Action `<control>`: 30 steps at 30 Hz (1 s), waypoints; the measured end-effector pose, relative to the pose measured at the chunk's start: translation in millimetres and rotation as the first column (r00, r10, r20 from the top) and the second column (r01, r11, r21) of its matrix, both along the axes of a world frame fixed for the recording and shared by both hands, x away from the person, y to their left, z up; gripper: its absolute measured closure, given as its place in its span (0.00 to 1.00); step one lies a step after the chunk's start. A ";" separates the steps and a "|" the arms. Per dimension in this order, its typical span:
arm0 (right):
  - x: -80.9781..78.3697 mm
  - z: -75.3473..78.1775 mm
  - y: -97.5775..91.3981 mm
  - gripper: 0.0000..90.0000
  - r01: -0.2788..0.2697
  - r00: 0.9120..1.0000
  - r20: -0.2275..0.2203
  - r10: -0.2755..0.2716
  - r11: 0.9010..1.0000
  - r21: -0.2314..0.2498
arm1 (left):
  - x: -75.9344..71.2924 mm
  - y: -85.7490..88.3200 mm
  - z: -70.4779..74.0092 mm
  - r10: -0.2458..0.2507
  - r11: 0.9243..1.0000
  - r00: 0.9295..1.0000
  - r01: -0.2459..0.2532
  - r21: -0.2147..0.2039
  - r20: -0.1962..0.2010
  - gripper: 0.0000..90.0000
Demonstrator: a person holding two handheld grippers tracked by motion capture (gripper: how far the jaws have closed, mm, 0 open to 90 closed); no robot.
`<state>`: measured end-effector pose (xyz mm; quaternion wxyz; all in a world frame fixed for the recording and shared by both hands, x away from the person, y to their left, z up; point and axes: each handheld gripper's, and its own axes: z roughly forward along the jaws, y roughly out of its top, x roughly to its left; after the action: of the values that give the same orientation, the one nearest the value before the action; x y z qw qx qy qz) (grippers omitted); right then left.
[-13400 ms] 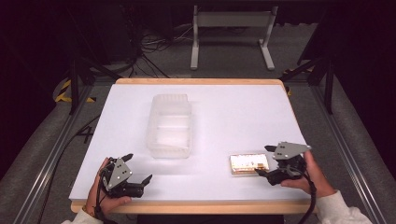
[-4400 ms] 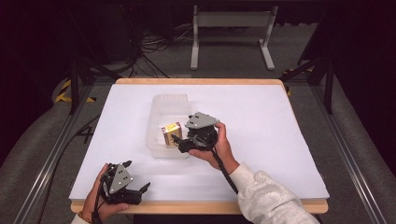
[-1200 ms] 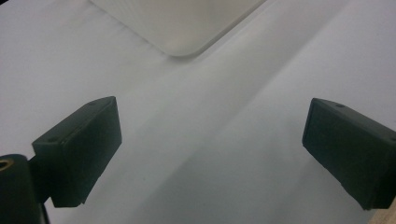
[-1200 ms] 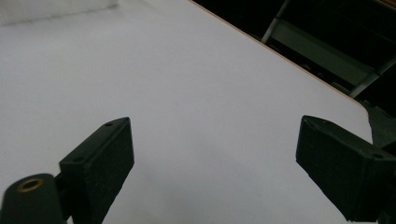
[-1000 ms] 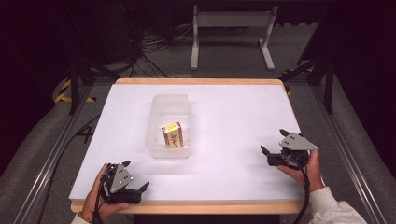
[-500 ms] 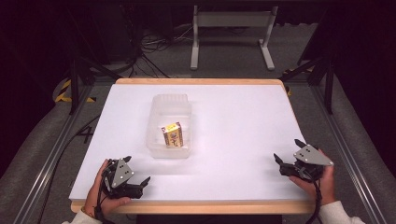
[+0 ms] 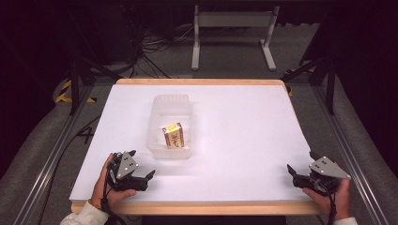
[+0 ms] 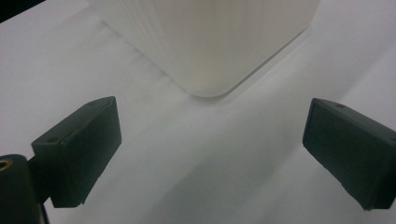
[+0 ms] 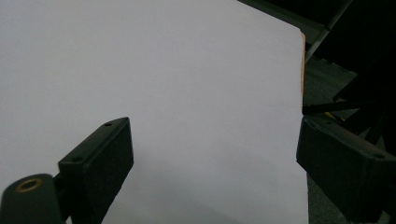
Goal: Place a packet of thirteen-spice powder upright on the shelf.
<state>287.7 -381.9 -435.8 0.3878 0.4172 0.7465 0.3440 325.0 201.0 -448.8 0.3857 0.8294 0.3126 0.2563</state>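
Looking down from the high view, a white counter (image 7: 244,140) with a wooden edge carries a clear bin (image 7: 170,125) left of centre. The bin's long axis runs near to far. Inside it, toward the near end, a small yellow box (image 7: 172,135) stands on its side, its long axis running near to far with the far end tipped slightly right. The left claw (image 7: 141,166) sits at the near left of the counter in a hand (image 7: 105,180), just near-left of the bin, pointing right and a little far, jaws spread with nothing between them. The right claw (image 7: 300,168) sits at the near right edge in the other hand (image 7: 335,197), pointing left, well apart from the bin; its jaws are parted and hold nothing.

From the left gripper view, the two black jaws stand wide apart over bare counter (image 8: 196,158). A rounded corner of the bin (image 8: 205,42) lies just ahead, centred between them and touching neither.

From the right gripper view, the jaws are likewise wide apart and empty. Bare counter (image 9: 187,84) stretches ahead, its wooden edge at the right, with dark floor (image 9: 327,70) and frame parts beyond.
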 end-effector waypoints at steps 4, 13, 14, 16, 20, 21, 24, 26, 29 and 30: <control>-3.1 0.4 -2.0 0.13 0.009 1.000 0.001 -0.009 1.000 0.006 | 2.6 -1.4 -0.1 -0.002 1.000 1.000 0.002 0.000 -0.001 0.05; -2.5 0.2 1.8 0.12 -0.003 1.000 0.005 0.003 1.000 -0.009 | 1.6 -2.1 0.1 0.001 1.000 1.000 -0.001 0.004 -0.007 0.06; -2.2 0.2 1.9 0.12 -0.003 1.000 0.005 0.003 1.000 -0.007 | 1.6 -1.7 -0.1 0.000 1.000 1.000 0.000 0.001 -0.006 0.06; -1.4 0.1 2.1 0.12 0.003 1.000 0.002 -0.003 1.000 -0.008 | 0.8 -0.7 -0.3 -0.007 1.000 1.000 0.007 0.001 -0.004 0.06; -2.1 0.7 3.1 0.12 0.005 1.000 0.005 -0.005 1.000 -0.011 | 0.0 -0.4 -0.3 -0.006 1.000 1.000 0.006 -0.002 -0.004 0.06; -2.4 0.9 3.1 0.12 0.006 1.000 0.006 -0.006 1.000 -0.011 | -0.3 -0.6 -0.5 -0.009 1.000 1.000 0.009 -0.002 -0.003 0.06; -2.8 1.3 2.4 0.12 0.010 1.000 0.007 -0.010 1.000 -0.003 | 0.0 -1.1 -0.3 -0.009 1.000 1.000 0.009 0.003 -0.001 0.06; -2.5 1.4 2.1 0.12 0.008 1.000 0.007 -0.008 1.000 0.000 | 0.5 -1.6 -0.7 -0.014 1.000 1.000 0.014 0.008 -0.002 0.06; -1.9 1.2 2.0 0.12 0.006 1.000 0.007 -0.006 1.000 -0.002 | 0.7 -1.6 -0.8 -0.013 1.000 1.000 0.013 0.008 -0.003 0.06; -1.6 0.9 2.0 0.12 0.005 1.000 0.004 -0.005 1.000 -0.001 | 0.9 -1.7 -1.0 -0.013 1.000 1.000 0.013 0.007 -0.005 0.06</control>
<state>286.0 -379.9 -434.9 0.3903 0.4182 0.7448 0.3437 325.9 199.3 -449.9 0.3836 0.8334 0.3072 0.2529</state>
